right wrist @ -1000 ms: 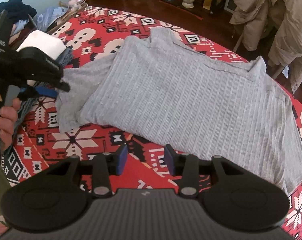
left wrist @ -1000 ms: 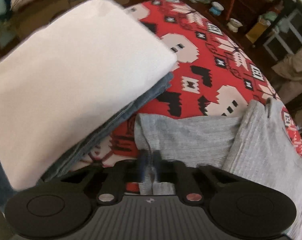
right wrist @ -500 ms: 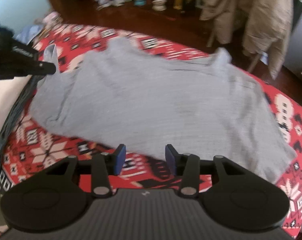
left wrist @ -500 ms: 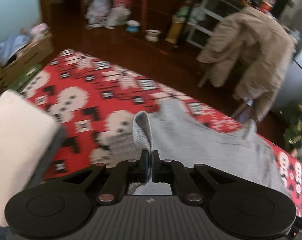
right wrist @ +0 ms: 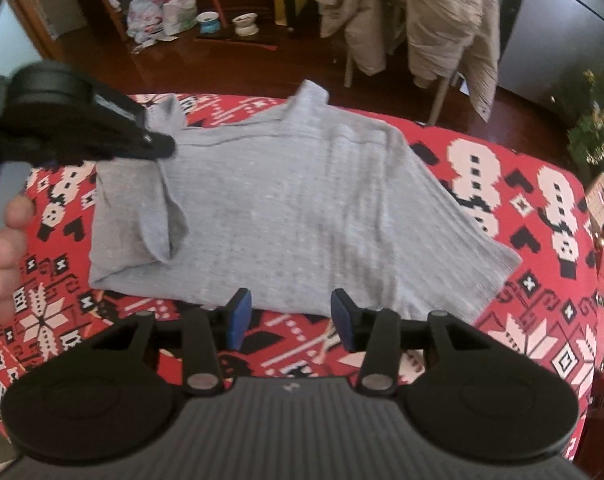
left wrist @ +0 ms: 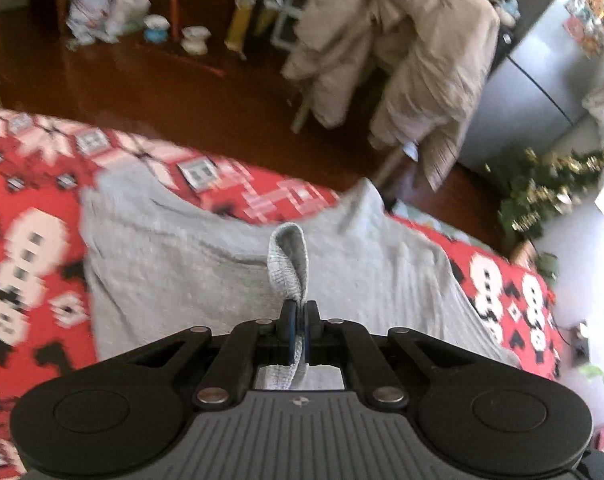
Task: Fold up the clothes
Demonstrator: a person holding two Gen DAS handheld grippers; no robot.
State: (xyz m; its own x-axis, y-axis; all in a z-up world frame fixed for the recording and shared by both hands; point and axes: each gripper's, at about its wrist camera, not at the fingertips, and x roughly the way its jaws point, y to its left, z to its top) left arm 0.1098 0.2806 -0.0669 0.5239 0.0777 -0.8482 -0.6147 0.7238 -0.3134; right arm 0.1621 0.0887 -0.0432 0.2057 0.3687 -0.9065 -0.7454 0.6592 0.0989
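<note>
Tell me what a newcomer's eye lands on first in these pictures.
First the grey shirt, spread across the red patterned cloth. Next the left hand-held gripper, shut on a sleeve end lifted over the shirt's left side, while the right hand-held gripper hangs open at the near hem.

A red patterned cloth (right wrist: 521,208) with white and black figures covers the carrying surface, filling the lower 2 thirds of the right wrist frame. 1 grey ribbed shirt (right wrist: 302,208) lies directly on it at centre frame, mostly flat, its left sleeve lifted clear toward the upper left.
</note>
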